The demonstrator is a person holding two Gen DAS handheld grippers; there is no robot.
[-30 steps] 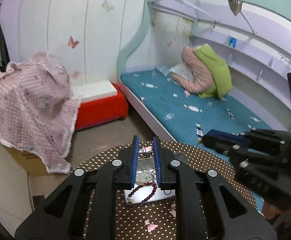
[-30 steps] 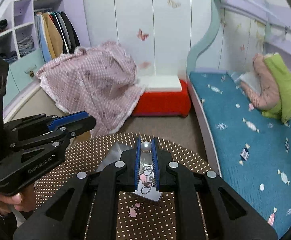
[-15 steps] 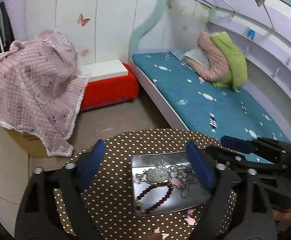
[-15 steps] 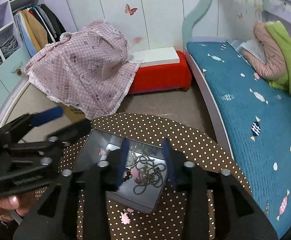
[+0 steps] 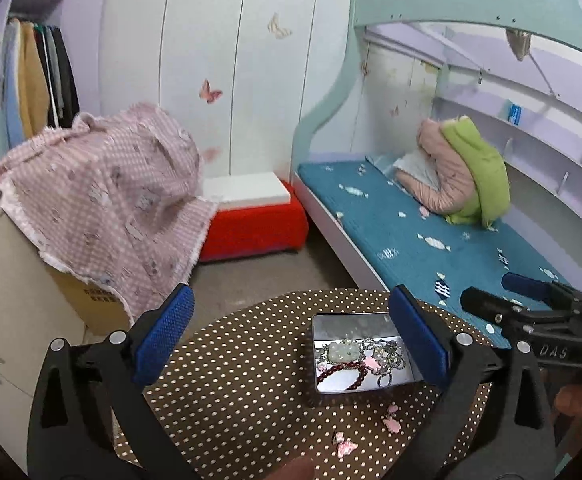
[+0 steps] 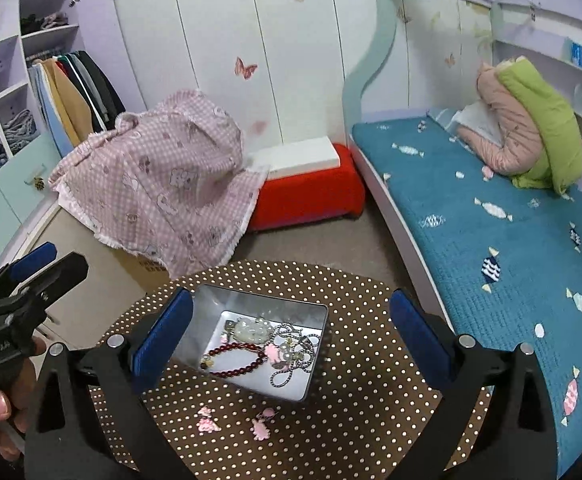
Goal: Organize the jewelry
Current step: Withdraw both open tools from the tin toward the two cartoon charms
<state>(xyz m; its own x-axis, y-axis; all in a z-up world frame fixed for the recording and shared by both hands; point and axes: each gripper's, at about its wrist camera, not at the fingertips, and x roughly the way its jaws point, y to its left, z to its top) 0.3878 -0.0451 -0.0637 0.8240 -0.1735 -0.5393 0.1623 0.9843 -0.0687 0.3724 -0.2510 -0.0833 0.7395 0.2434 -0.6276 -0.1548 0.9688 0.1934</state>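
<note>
A silver metal tin (image 6: 215, 300) stands on a round brown polka-dot table (image 6: 363, 392). It holds a pale jade pendant (image 6: 251, 330), a dark red bead bracelet (image 6: 235, 358) and tangled silver chains (image 6: 295, 354). The tin also shows in the left wrist view (image 5: 351, 322). Pink charms (image 6: 261, 426) lie on the table in front of the tin. My right gripper (image 6: 289, 340) is wide open and empty above the tin. My left gripper (image 5: 291, 344) is wide open and empty, left of the tin.
A teal bed (image 6: 491, 220) with a pink and green bundle (image 6: 531, 136) runs along the right. A red stool (image 6: 307, 188) and a box under a pink checked cloth (image 6: 159, 180) stand beyond the table. A wardrobe (image 6: 15, 120) is at far left.
Both grippers have opened wide from nearly shut and drawn back and up from the tin. The jewelry now lies in the tin in full view.
</note>
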